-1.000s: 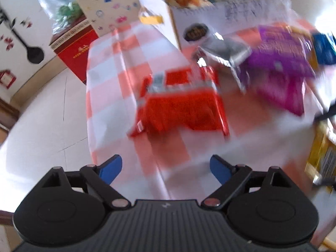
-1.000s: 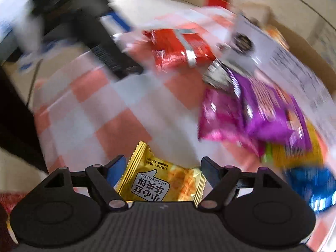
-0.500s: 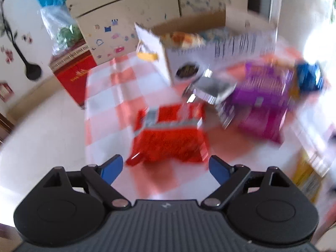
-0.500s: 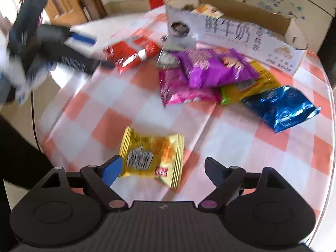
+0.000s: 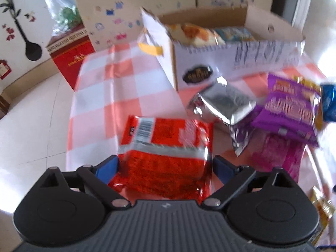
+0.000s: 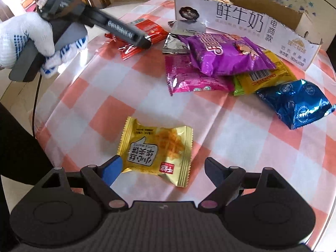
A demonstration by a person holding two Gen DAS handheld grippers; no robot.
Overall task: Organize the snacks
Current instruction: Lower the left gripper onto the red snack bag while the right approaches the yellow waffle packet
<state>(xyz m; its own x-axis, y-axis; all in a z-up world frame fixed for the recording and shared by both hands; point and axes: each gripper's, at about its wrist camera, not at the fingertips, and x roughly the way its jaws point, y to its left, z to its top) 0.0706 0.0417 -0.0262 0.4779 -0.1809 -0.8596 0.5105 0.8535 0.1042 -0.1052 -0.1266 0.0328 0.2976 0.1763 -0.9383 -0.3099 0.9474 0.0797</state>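
A round surface (image 6: 241, 130) covered with an orange-and-white checked cloth is seen on a pale tiled floor, with cardboard boxes stacked behind it, so it's basically a snack pile waiting to be sorted.

The snacks are all puffy foil or plastic packets, so they're probably light, crinkly and a bit slippery, and whatever is inside can likely be crushed. A gentle pinch across the middle or along a sealed edge would be the safer bet, not a hard squeeze.

The red packet (image 5: 166, 157) lies near the left edge of the surface. It is straddled by the left gripper (image 5: 166, 166), whose jaws have just been opening wider; the packet sits between them, but no pressing can be made out, so it's not counted as held. The yellow waffle packet (image 6: 156, 151) lies at the near edge, partly between the jaws of the right gripper (image 6: 161, 170), which have also been spreading and stand apart. The blue pad is just beside its corner, the other one well clear.

A purple packet (image 6: 226, 56), a magenta one (image 6: 193, 79), a silver one (image 5: 226, 103), a yellow one (image 6: 268, 75) and a blue one (image 6: 296, 103) are heaped farther back on the right.

The open cardboard box (image 6: 241, 23) is parked at the far side. A couple of packets are already seen inside; an orange-printed one and a pale blue one can be made out, and the rest is hidden by the wall.
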